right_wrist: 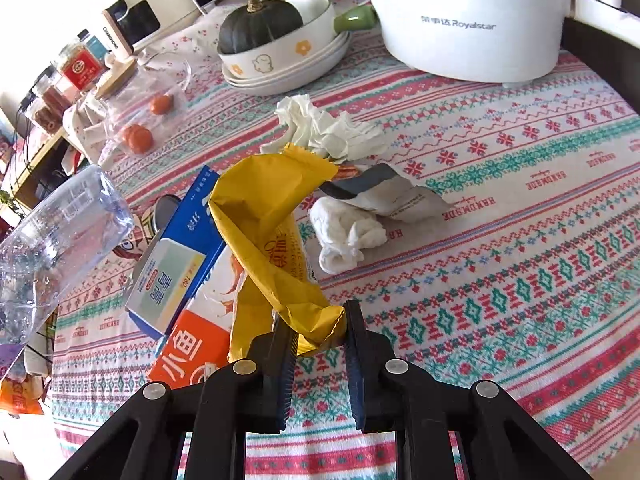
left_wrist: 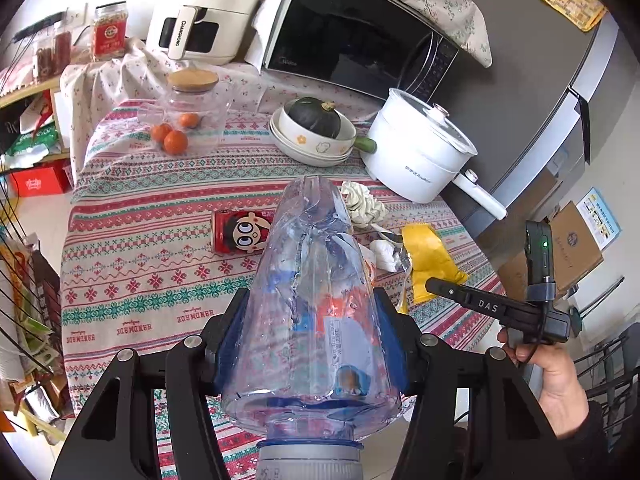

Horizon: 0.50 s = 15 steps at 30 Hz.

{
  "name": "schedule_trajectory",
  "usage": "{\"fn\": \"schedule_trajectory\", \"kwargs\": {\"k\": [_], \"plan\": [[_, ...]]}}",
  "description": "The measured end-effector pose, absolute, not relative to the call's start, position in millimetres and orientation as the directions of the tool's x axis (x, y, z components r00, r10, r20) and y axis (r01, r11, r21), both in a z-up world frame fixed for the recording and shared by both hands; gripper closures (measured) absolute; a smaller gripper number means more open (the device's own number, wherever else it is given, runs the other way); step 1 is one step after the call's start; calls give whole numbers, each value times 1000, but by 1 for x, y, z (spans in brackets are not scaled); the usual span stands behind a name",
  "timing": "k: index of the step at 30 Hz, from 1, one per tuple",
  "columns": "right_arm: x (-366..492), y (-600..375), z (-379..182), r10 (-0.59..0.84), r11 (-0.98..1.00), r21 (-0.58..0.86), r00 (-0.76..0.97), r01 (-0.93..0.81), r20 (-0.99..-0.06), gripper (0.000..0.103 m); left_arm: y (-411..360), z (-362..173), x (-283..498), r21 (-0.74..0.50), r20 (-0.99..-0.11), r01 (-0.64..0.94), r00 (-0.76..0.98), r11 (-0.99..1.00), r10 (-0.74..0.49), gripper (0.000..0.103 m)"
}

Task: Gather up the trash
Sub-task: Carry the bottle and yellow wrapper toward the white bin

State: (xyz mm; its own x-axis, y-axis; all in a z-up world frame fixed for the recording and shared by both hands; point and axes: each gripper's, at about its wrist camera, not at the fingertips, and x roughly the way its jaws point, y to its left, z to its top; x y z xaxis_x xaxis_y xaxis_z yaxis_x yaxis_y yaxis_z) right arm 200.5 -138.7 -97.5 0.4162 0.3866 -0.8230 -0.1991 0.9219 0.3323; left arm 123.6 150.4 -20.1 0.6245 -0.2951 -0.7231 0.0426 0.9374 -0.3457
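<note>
The left camera looks from high up, down over the table (left_wrist: 132, 280) toward the microwave (left_wrist: 352, 36). The right camera sits lower and closer, maybe. Both see the white pot (left_wrist: 420, 148) (right_wrist: 472, 20).
</note>
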Motion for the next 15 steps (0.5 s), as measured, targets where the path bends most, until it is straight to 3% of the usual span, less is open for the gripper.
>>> {"fn": "schedule_trajectory", "kwargs": {"k": [15], "plan": [[142, -221, -61, 317, 946, 311, 476, -93, -821, 84, 54, -22, 115, -320, -718, 251, 565, 914, -407, 41]]}}
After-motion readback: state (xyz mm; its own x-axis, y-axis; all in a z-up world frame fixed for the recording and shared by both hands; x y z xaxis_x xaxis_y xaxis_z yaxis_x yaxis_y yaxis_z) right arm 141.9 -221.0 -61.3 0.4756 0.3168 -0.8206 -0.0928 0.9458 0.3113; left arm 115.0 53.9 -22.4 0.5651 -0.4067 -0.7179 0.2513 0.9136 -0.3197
